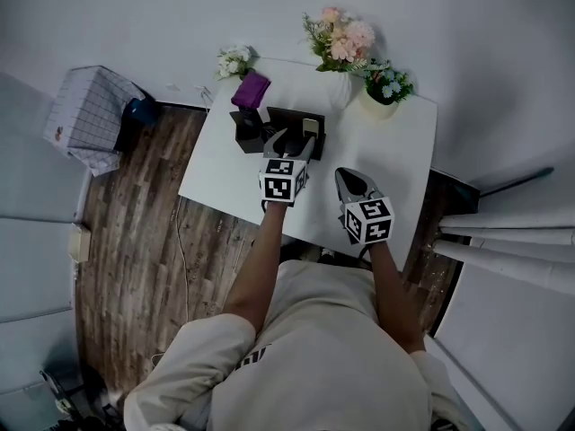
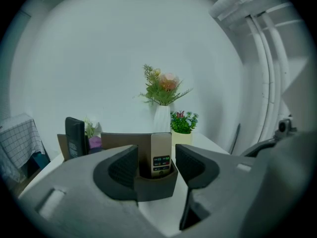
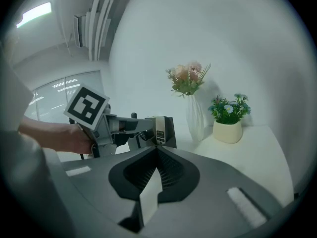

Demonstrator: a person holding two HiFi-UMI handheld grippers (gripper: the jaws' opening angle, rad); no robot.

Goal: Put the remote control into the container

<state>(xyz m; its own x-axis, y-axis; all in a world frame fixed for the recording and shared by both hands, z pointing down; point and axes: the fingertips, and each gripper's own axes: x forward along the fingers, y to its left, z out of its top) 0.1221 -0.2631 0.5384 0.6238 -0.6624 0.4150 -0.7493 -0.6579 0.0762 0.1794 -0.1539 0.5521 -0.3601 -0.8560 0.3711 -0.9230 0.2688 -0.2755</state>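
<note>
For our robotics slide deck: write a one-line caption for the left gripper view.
Left claw open, remote control standing upright between its jaws in the front pocket of the container.

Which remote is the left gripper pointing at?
The pale remote with coloured buttons, upright in the container's small front pocket, straight between the left gripper's open jaws. The black remote stands off to the left.

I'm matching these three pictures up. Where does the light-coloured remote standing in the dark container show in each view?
Head view: remote above centre, just beyond the left hand-held gripper.
Left gripper view: remote lower centre, seen between the open jaws.
Right gripper view: remote near centre, just above the shut jaws.
Shared landmark: the white vase of pink flowers.
</note>
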